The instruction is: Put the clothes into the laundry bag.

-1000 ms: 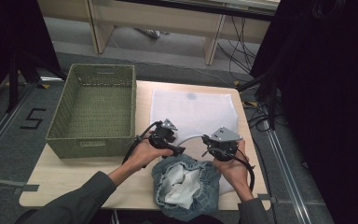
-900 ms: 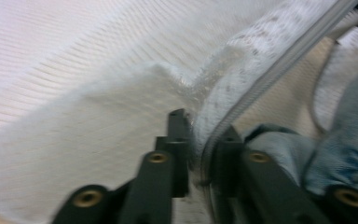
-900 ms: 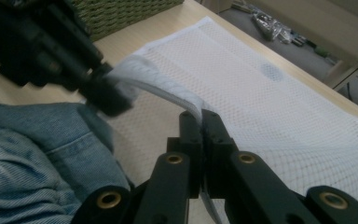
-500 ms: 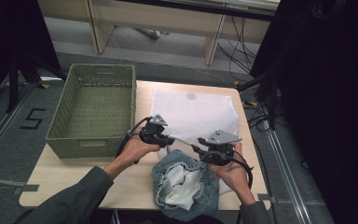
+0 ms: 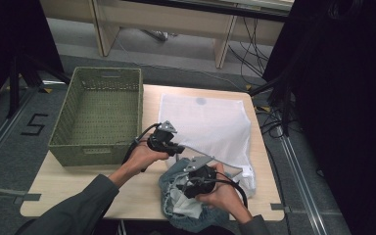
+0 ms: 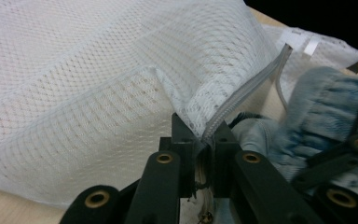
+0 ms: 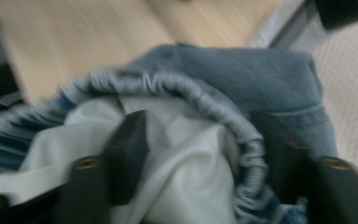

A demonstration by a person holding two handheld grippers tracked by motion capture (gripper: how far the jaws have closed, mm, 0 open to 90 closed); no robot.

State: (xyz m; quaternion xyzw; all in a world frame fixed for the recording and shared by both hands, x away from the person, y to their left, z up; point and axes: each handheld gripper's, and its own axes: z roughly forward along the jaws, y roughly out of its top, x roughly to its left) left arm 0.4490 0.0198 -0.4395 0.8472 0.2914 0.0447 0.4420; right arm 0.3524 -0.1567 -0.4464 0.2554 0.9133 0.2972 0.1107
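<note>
Left gripper (image 6: 200, 135) pinches mesh bag's (image 6: 98, 84) zipper edge; right gripper (image 7: 200, 154), opening, straddles denim waistband (image 7: 200, 100)

The right gripper view is smeared by motion, so whether the open black jaws touch the crumpled blue denim garment with white lining (image 7: 242, 140) cannot be told, and the white mesh laundry bag (image 6: 98, 88) runs off the left gripper view's edges.

The left hand-held gripper (image 6: 200, 140) has closed on the zip edge of the mesh bag (image 5: 210, 122) and lifted it; the right hand-held gripper (image 7: 200, 158), jaws just opening, has dropped nearer, over the denim garment (image 5: 186, 205), its elastic band between them
</note>
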